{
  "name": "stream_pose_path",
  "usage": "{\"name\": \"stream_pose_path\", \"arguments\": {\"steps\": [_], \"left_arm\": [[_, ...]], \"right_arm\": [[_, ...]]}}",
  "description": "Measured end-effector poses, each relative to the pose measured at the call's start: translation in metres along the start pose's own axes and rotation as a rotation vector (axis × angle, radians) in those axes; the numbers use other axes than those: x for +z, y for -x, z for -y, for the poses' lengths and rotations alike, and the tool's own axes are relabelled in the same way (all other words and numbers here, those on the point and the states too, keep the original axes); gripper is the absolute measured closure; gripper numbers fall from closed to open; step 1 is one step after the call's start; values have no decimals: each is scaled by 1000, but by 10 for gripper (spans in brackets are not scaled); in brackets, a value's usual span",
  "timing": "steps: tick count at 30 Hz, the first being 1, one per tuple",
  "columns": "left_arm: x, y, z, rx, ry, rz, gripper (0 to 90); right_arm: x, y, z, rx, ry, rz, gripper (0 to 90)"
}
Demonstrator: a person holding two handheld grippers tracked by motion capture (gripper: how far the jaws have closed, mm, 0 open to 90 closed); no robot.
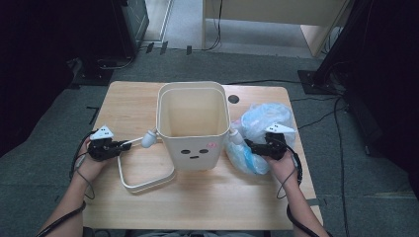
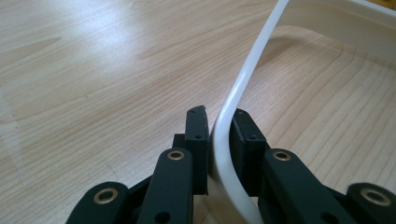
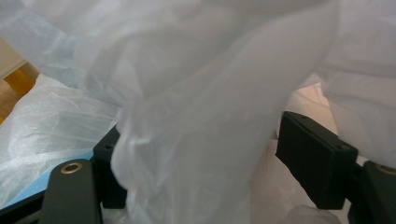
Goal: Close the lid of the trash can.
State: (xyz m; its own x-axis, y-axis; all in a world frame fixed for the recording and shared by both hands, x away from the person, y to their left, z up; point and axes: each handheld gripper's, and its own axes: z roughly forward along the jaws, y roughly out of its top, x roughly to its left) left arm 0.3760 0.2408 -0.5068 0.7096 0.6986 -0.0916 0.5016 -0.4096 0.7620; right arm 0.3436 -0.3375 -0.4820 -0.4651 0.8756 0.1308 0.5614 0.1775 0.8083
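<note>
Pale wood-grain table (image 1: 197,197), smooth cream plastic bin (image 1: 193,148) and ring (image 2: 243,84), thin crinkled translucent plastic bag (image 3: 196,93).

light: soft overhead, table (image 1: 148,202) bright | surround: dark | glare: wood sheen | focus: near plastic bag (image 3: 201,93) blurred

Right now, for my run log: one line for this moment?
left gripper: shut on ring | right gripper: open around bag | bin: upright, unlined

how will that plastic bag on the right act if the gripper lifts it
The plastic bag looks thin and crumpled, so probably floppy and very light. Its folds drape between the right gripper's open jaws, so it may slip unless pinched firmly.
</note>
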Motion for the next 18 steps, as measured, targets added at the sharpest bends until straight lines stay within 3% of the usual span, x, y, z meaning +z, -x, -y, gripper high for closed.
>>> {"name": "stream_pose_path", "arguments": {"steps": [10, 15, 18], "left_arm": [[-6, 2, -6, 10, 2, 10, 787], [-7, 0, -8, -33, -12, 30, 788], [-9, 0, -8, -19, -16, 19, 787]], "right_arm": [[0, 0, 0, 6, -2, -2, 260], [0, 0, 0, 6, -5, -5, 260], [0, 0, 0, 5, -5, -3, 260]]}}
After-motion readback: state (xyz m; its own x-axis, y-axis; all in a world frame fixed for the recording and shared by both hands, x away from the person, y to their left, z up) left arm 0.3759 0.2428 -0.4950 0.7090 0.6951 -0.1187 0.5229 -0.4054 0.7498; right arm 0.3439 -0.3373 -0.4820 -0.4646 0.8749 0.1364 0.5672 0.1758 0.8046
